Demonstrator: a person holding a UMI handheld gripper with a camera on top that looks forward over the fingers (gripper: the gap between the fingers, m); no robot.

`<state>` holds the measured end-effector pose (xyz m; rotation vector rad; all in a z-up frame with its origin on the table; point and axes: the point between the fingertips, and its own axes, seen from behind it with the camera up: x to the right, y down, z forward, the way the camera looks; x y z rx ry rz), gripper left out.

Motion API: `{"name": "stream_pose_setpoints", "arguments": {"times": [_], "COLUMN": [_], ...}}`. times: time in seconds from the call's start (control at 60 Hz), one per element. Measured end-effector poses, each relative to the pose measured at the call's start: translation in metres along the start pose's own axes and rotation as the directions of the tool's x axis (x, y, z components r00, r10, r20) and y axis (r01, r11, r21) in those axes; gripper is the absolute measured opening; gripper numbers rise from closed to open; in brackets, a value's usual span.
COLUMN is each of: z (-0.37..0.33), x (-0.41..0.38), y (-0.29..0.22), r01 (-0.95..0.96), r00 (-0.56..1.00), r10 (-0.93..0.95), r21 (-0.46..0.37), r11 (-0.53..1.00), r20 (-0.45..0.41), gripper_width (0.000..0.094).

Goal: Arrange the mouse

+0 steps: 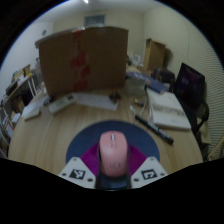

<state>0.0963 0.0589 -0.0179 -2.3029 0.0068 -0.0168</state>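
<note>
A pink computer mouse sits between my gripper's two fingers, its tail end towards the camera. Both magenta pads press on its sides, so the gripper is shut on it. The mouse is over a round dark blue mouse mat that lies on the wooden table. I cannot tell whether the mouse rests on the mat or hangs just above it. The mouse's underside and the fingertips are hidden.
A large cardboard box stands at the back of the table. A white keyboard lies before it. Right of the mat lie a thin black rod and papers; a dark chair stands beyond.
</note>
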Motion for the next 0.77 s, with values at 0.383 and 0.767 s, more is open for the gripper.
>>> {"name": "stream_pose_setpoints", "arguments": {"times": [0.383,0.767], "z": [-0.033,-0.23], "x": [0.009,-0.06], "y": [-0.008,0.024], "r01": [-0.089,-0.237], "r00": [0.993,0.966], "r10": [0.086,0.23], "r21": [-0.04,-0.048], "r11": [0.995,0.97], "r20": [-0.076,-0.116], "gripper_width": [0.0834,0.0852]}}
